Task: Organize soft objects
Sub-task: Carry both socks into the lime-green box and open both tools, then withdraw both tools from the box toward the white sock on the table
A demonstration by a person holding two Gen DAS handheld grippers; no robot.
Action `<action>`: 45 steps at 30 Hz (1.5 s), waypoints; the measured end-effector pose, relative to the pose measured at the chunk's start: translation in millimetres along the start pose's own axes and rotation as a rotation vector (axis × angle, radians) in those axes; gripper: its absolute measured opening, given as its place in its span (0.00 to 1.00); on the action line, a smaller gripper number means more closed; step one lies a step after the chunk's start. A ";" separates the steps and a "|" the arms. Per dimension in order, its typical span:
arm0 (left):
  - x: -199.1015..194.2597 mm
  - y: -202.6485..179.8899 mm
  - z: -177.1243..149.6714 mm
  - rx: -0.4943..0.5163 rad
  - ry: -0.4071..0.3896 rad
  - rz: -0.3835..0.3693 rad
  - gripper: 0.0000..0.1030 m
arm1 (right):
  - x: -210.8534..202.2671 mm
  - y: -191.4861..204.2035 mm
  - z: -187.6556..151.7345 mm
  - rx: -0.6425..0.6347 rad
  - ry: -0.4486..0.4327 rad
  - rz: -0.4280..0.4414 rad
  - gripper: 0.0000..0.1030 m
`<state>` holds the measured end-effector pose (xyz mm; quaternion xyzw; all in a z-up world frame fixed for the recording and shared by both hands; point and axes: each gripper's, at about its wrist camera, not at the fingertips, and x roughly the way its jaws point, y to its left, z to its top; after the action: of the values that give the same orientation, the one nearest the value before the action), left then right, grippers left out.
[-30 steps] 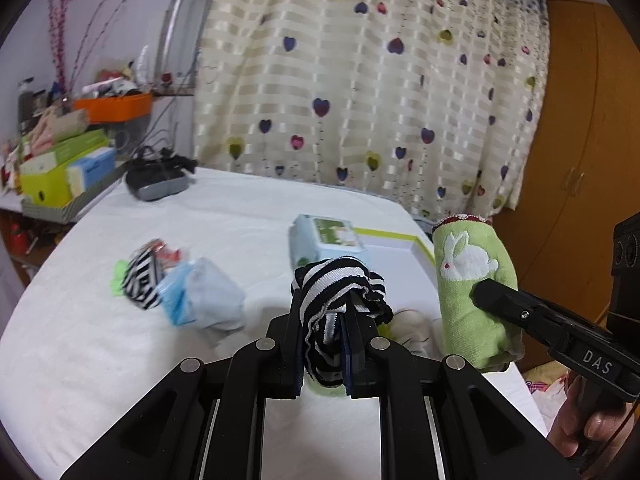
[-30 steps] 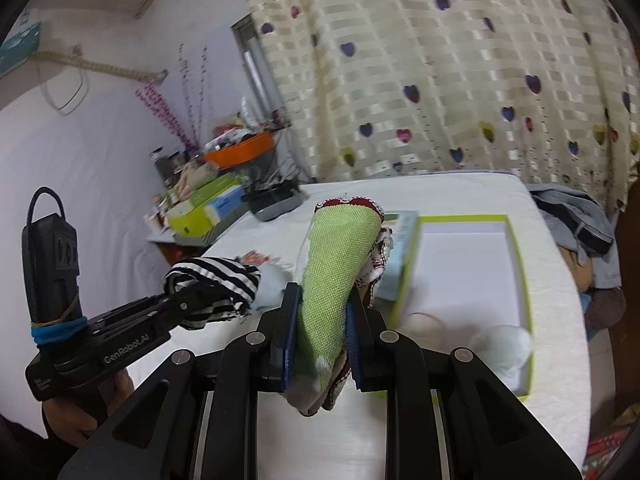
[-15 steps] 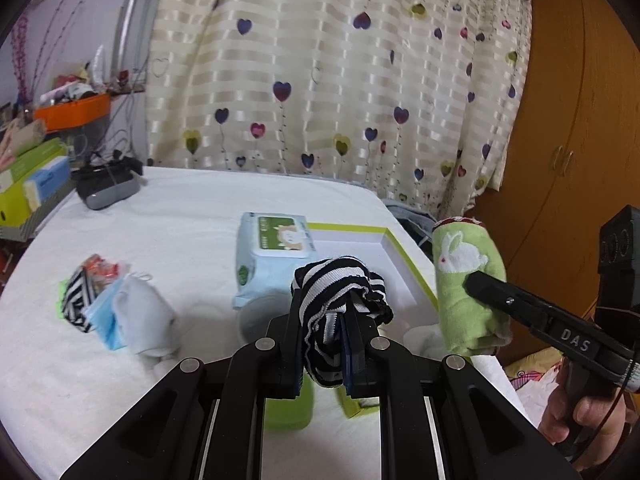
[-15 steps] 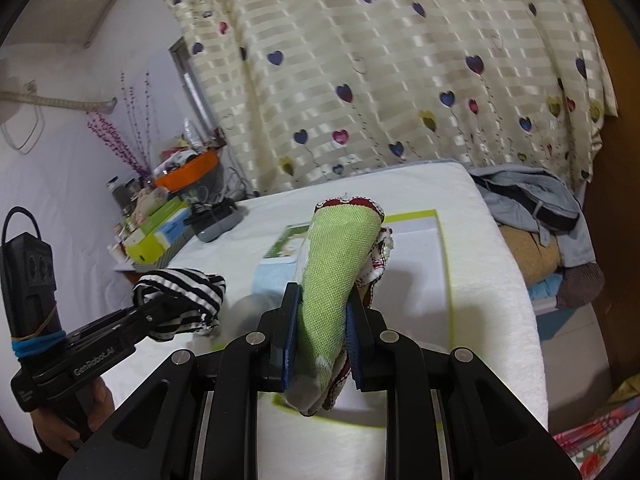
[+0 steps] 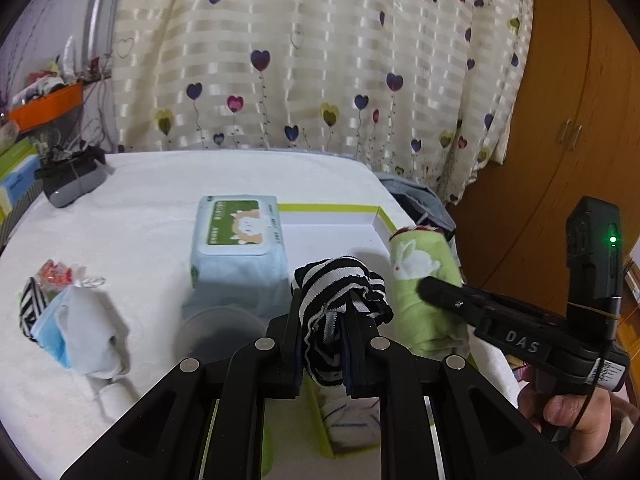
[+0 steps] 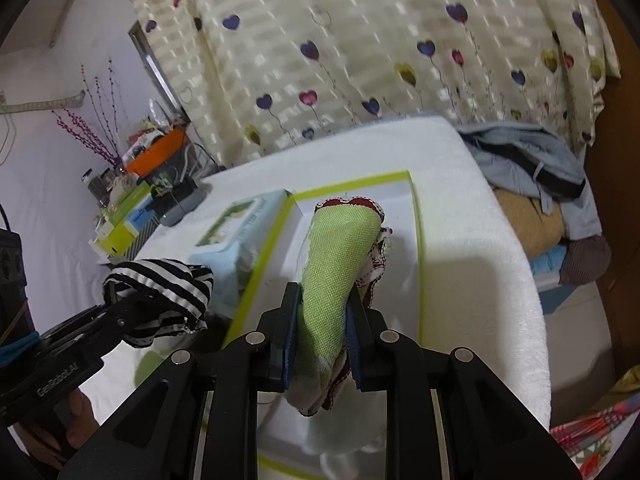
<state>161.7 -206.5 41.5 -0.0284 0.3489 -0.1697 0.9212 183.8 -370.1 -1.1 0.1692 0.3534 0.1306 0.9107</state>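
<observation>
My left gripper (image 5: 325, 320) is shut on a black-and-white striped cloth (image 5: 340, 284), held above the near edge of a white box with a lime-green rim (image 5: 332, 208). The striped cloth also shows in the right wrist view (image 6: 160, 284). My right gripper (image 6: 322, 320) is shut on a green cloth with a red-trimmed edge (image 6: 336, 248), held over the same box (image 6: 352, 184). In the left wrist view the green cloth (image 5: 420, 280) shows a white rabbit print, just right of the striped cloth.
A pack of wet wipes (image 5: 236, 240) lies left of the box. A pile of small soft items (image 5: 68, 316) lies at the left on the white tabletop (image 5: 132, 216). A dark device (image 5: 68, 184) sits far left. Folded clothes (image 6: 540, 184) lie beyond the table's right edge.
Both grippers have moved right and forward with their cloths, from over the open tabletop to over the green-rimmed box. Both stay shut.
</observation>
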 end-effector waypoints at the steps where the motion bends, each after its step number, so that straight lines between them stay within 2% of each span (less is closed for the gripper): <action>1: 5.0 -2.6 0.6 0.003 0.008 -0.001 0.13 | 4.7 -4.4 -0.2 0.009 0.015 -0.008 0.25; 4: 14.0 -7.2 1.0 0.009 0.021 -0.002 0.13 | 13.4 -11.2 -1.7 0.019 0.044 -0.042 0.31; 6: 21.1 -9.9 2.0 0.014 0.031 -0.001 0.13 | 12.0 -12.4 -2.3 0.015 0.039 -0.045 0.44; 7: 24.9 -11.2 2.3 0.015 0.037 -0.001 0.13 | 9.8 -12.3 -2.0 0.013 0.032 -0.041 0.45; 14: 42.1 -19.4 4.7 0.026 0.059 -0.014 0.14 | -14.9 -12.6 1.4 0.011 -0.045 -0.023 0.45; 16: 47.0 -21.6 5.1 0.032 0.067 -0.028 0.24 | -17.6 -13.1 0.9 0.014 -0.052 -0.021 0.45; 18: 51.5 -23.0 4.5 0.031 0.080 -0.038 0.30 | -19.1 -14.6 0.1 0.018 -0.055 -0.018 0.45; 22: 52.1 -23.5 3.9 0.026 0.093 -0.055 0.35 | -23.2 -18.4 -1.4 0.030 -0.059 -0.018 0.45; 33: 8.7 -29.6 -5.2 0.053 0.034 -0.083 0.35 | -46.8 -2.8 -13.1 0.020 -0.081 -0.025 0.45; 45: -50.6 -13.5 -22.9 0.046 -0.018 -0.104 0.35 | -82.3 45.5 -34.3 -0.039 -0.126 -0.048 0.45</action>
<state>107.4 -200.8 58.6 -0.0267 0.3348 -0.2250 0.9147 95.9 -350.7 42.6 0.1508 0.2968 0.1046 0.9371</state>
